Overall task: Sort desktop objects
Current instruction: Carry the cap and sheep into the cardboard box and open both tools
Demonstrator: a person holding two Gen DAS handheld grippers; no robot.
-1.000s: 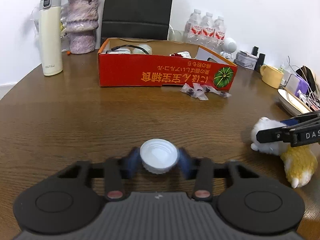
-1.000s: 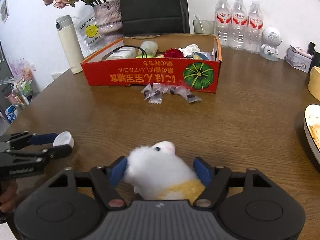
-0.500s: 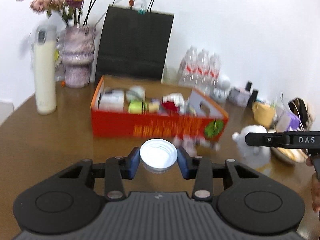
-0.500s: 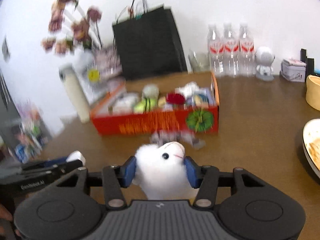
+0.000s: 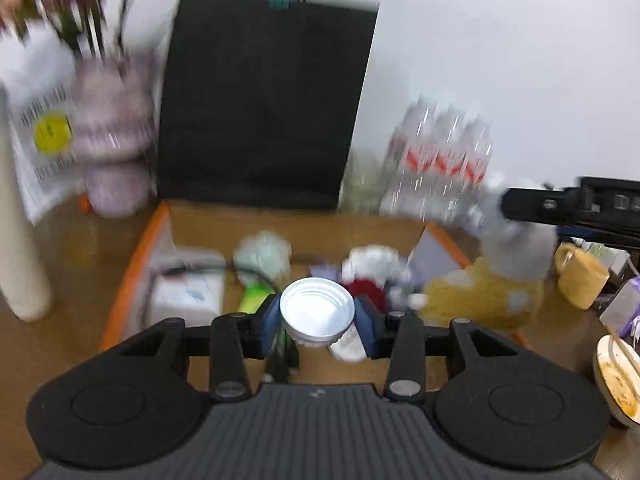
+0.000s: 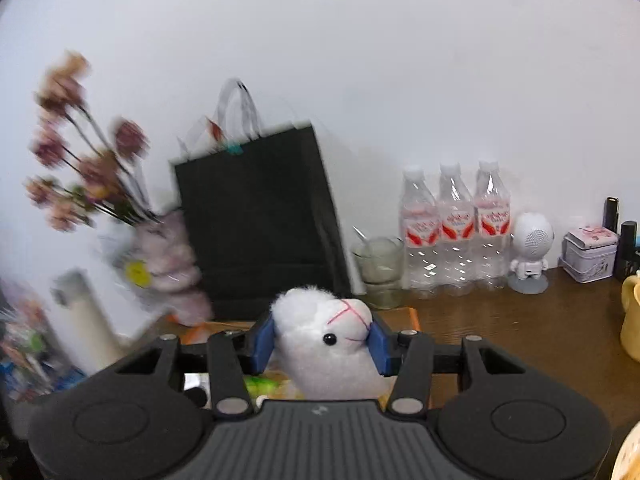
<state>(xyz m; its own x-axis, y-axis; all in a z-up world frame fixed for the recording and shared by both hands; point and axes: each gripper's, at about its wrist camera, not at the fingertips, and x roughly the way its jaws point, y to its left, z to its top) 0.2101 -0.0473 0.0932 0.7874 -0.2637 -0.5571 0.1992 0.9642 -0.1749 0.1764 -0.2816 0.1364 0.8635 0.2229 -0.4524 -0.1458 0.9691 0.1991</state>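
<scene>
Cap (image 5: 317, 309), white and open side toward my camera, sits clamped between the blue pads of my left gripper (image 5: 318, 320), in the air above the orange-rimmed cardboard box (image 5: 136, 264) and its clutter. Plush llama (image 6: 332, 344) is squeezed at the head by my right gripper (image 6: 324, 340), whose jaws have just been closing on it, face turned right. Behind stand a black paper bag (image 6: 256, 224) and three water bottles (image 6: 456, 232).

No legible text or labels
</scene>
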